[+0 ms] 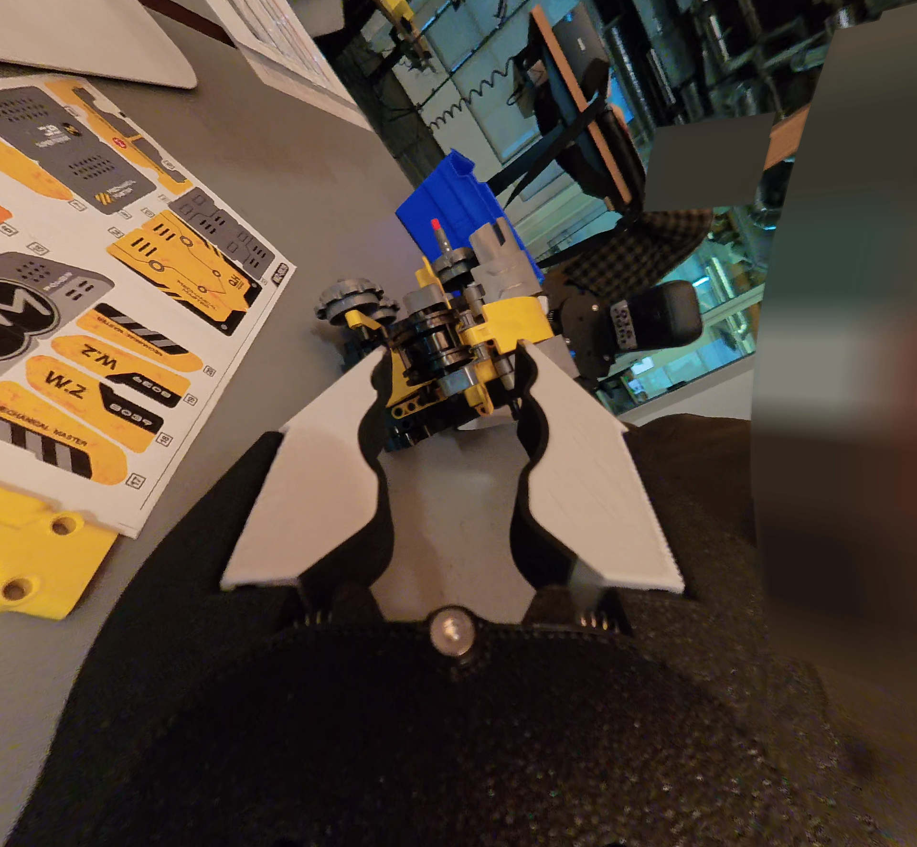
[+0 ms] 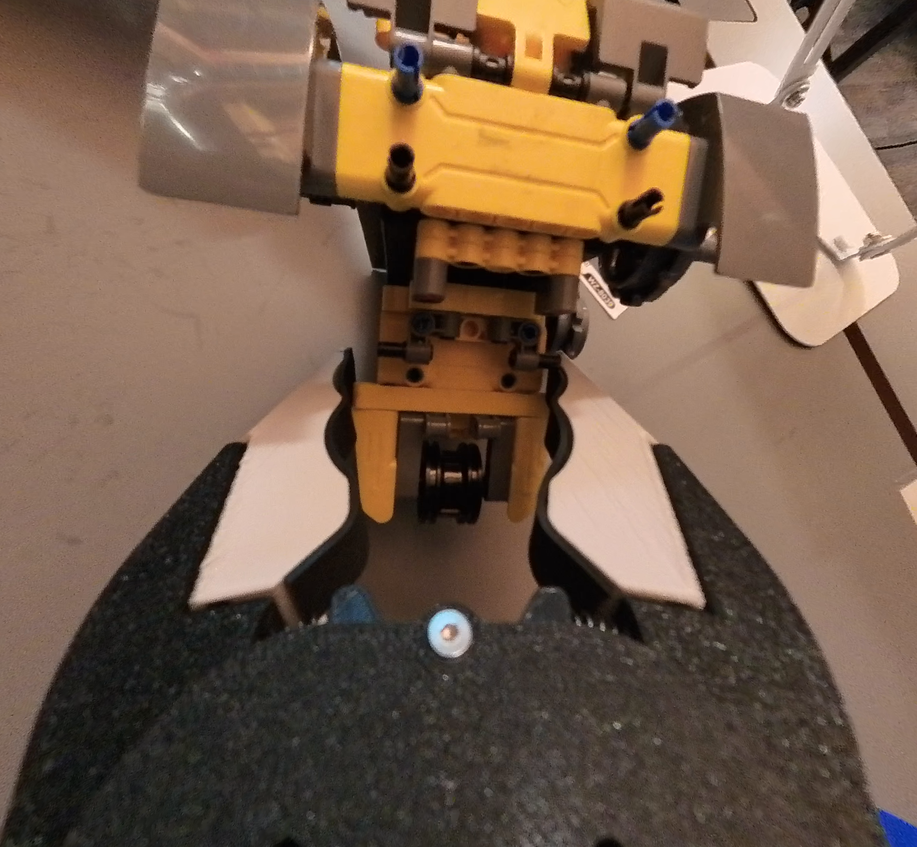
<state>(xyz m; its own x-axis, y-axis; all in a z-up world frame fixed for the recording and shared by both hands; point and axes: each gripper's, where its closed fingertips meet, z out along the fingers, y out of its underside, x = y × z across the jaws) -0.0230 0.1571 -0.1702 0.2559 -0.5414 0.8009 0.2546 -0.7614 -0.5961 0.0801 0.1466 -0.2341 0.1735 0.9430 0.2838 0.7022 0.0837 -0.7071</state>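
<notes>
A yellow, grey and black brick-built machine model [image 1: 461, 341] is held between both grippers above a grey table [image 1: 278, 153]. My left gripper [image 1: 451, 351] is shut on one end of the model, its white fingers [image 1: 342, 406] against black gears and yellow beams. In the right wrist view my right gripper [image 2: 449, 366] is shut on the model's [image 2: 501, 163] narrow yellow end, with a black wheel [image 2: 449, 480] between the fingers [image 2: 293, 451]. Blue pins [image 2: 406, 59] stick up from the model's yellow panel. The other gripper's black body [image 1: 645, 317] shows beyond the model in the left wrist view.
A sticker sheet [image 1: 99, 287] with yellow and grey decals lies left on the table, a loose yellow panel [image 1: 44, 550] at its near corner. A blue plastic part [image 1: 456, 203] stands behind the model. White boards [image 1: 79, 14] and a white stand base [image 2: 818, 247] lie nearby. Spacing between my two grippers at the tips: around 12 centimeters.
</notes>
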